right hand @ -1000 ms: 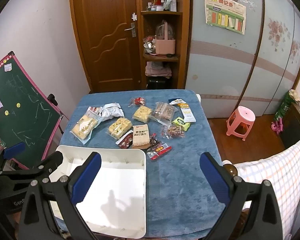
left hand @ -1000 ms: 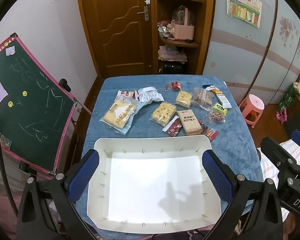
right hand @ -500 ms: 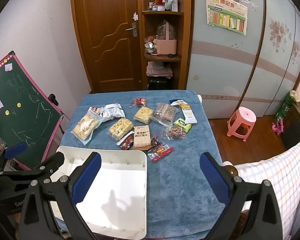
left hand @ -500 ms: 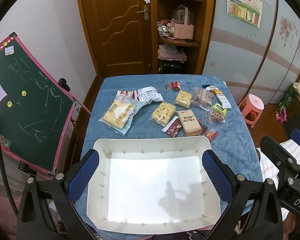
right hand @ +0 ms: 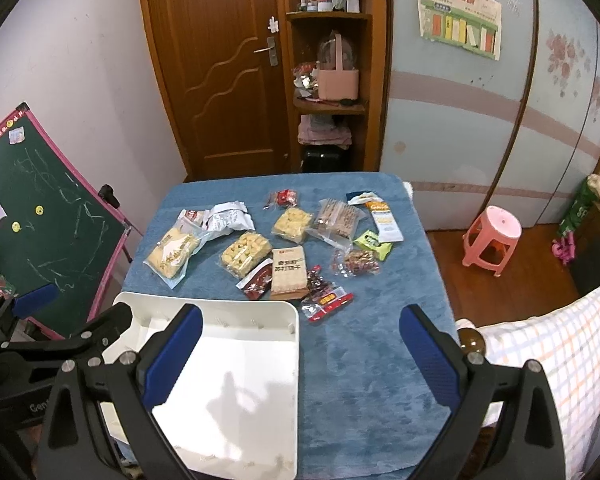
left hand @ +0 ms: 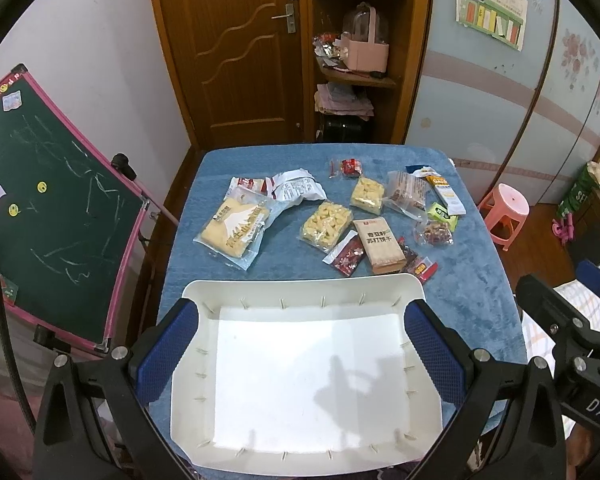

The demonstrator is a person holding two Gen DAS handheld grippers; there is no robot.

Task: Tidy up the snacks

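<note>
Several snack packets lie on a blue cloth-covered table: a large yellow cake bag, a white crumpled bag, a tan cracker pack, a yellow puffs pack and small red packets. A white empty tray sits at the table's near edge, also in the right wrist view. My left gripper is open and empty above the tray. My right gripper is open and empty above the tray's right edge and the bare cloth.
A green chalkboard easel stands left of the table. A pink stool and a checked bed cover are at the right. A wooden door and corner shelf are behind the table.
Both views have shifted slightly; the right gripper has crept forward toward the snacks. Nothing was grasped or released.
</note>
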